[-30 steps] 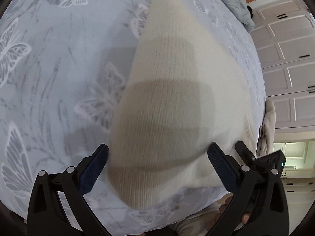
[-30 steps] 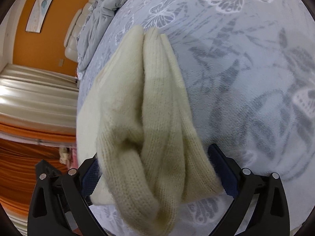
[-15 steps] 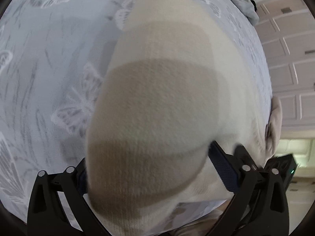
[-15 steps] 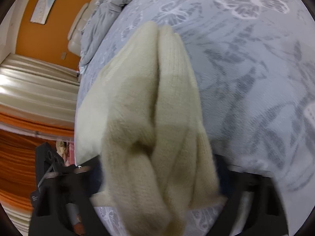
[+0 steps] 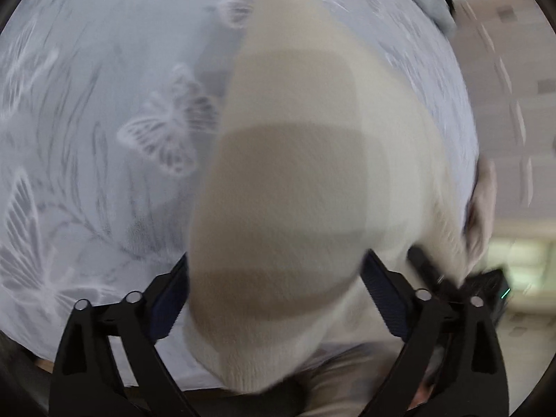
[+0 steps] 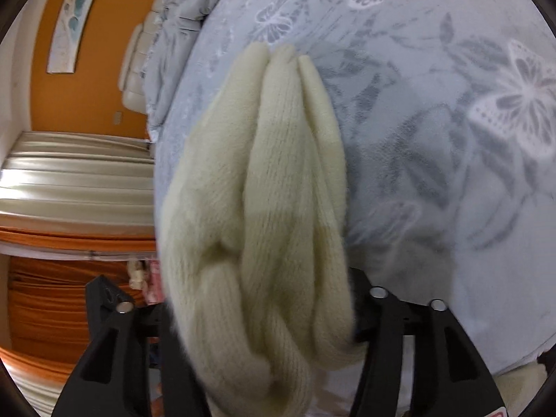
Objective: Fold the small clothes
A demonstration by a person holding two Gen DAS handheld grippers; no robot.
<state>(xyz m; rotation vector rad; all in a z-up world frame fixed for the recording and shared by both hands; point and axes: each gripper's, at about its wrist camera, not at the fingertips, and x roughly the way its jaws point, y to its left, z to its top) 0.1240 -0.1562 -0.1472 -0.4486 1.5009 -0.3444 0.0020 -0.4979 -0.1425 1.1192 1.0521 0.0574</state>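
A cream knitted garment (image 5: 295, 173) lies on a pale butterfly-print bed sheet (image 5: 104, 104). In the left wrist view it fills the middle, blurred, and runs down between the wide-set jaws of my left gripper (image 5: 278, 278). The garment hides part of the left pad, and no squeeze shows. In the right wrist view the garment (image 6: 271, 173) is gathered into thick folds. These folds are bunched between the fingers of my right gripper (image 6: 260, 312). Its jaws are opening, and the bundle still fills the gap between them.
The sheet (image 6: 451, 139) spreads wide to the right of the garment. A rumpled grey duvet (image 6: 180, 7) lies at the far end of the bed by an orange wall (image 6: 87, 87). White cupboard doors (image 5: 514, 104) stand past the bed's edge.
The right jaws have come closer together around the bunched folds. In the left wrist view the garment slid nearer, then back a little. Its jaws kept their width.
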